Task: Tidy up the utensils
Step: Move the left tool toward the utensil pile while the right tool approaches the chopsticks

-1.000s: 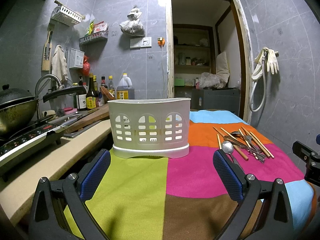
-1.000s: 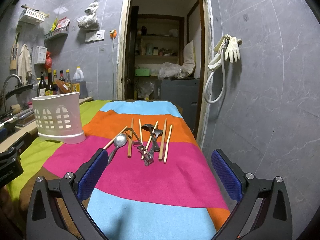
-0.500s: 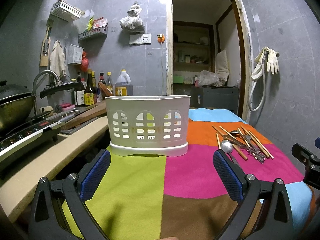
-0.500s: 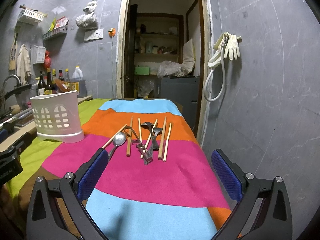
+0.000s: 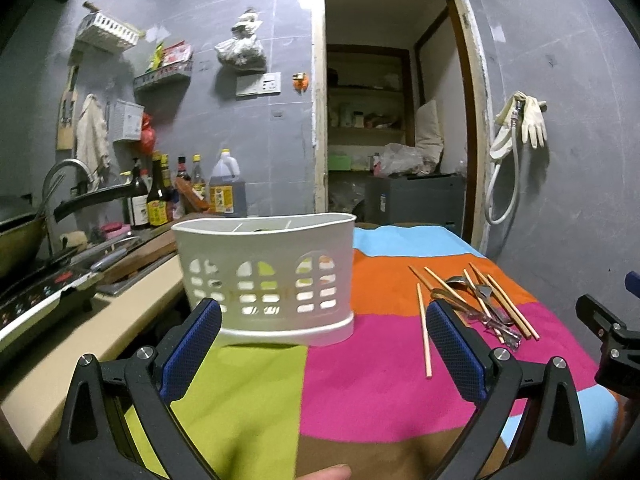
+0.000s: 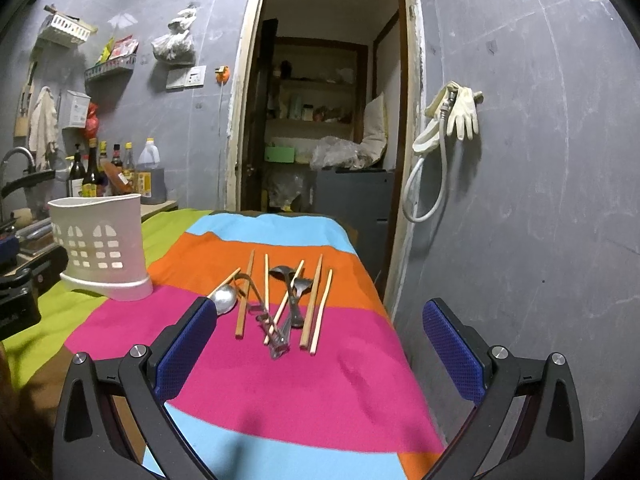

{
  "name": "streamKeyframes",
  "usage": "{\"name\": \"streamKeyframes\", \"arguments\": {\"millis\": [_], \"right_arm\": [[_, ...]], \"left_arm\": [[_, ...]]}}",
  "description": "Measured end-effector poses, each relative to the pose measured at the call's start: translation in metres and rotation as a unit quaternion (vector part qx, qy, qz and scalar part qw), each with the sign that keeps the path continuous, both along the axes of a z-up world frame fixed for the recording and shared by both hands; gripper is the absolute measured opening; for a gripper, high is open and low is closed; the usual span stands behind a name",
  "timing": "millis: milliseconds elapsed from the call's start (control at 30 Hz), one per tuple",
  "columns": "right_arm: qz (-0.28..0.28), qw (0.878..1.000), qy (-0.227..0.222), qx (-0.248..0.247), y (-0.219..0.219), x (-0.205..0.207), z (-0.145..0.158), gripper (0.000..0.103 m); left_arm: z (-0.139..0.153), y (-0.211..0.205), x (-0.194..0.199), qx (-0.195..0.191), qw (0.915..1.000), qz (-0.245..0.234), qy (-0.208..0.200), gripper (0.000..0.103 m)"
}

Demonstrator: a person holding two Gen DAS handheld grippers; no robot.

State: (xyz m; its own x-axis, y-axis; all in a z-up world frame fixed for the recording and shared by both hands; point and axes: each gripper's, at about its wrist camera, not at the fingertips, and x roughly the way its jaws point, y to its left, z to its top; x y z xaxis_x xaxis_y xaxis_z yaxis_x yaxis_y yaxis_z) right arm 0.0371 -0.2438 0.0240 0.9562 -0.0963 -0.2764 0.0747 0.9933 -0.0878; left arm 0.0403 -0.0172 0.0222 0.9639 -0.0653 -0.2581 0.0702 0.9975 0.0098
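Note:
A white slotted utensil holder [image 5: 266,276] stands upright on the striped cloth; it also shows at the left in the right wrist view [image 6: 102,246]. My left gripper [image 5: 324,350] is open and empty, just in front of the holder. A loose pile of wooden chopsticks [image 6: 316,304], a metal spoon [image 6: 224,300] and forks [image 6: 296,300] lies on the orange and pink stripes. My right gripper [image 6: 320,350] is open and empty, a little short of the pile. The pile also shows at the right in the left wrist view [image 5: 476,300].
A counter with a cooktop [image 5: 44,300], a pan [image 5: 16,236], a tap and several bottles [image 5: 160,200] runs along the left. An open doorway [image 5: 392,128] is behind the table. A grey wall with hanging gloves [image 6: 460,114] borders the table's right edge.
My left gripper has moved closer to the holder and risen a little, so the holder's inside rim now shows. My right gripper has crept slightly towards the pile. Both stay open.

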Motion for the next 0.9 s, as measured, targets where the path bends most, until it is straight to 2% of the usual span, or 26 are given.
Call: {"name": "streamKeyframes", "arguments": {"millis": [300,567,733,900], "right_arm": [[0.01,1.0,0.003,0.016,-0.016,0.027,0.004,0.103],[-0.003,1.0,0.017,0.01,-0.033,0.048,0.007,0.103],[-0.001,0.999,0.046,0.014,-0.046,0.066,0.007,0.103],[0.0,0.996,0.085,0.025,-0.058,0.088,0.006,0.103]], "left_arm": [[0.004,-0.018,0.033,-0.005,0.9996,-0.012,0.024,0.101],[0.002,-0.041,0.06,0.018,0.9965,-0.057,0.058,0.101],[0.001,-0.053,0.072,0.029,0.9926,-0.085,0.082,0.1],[-0.004,-0.07,0.094,0.06,0.9845,-0.11,0.123,0.1]]}}
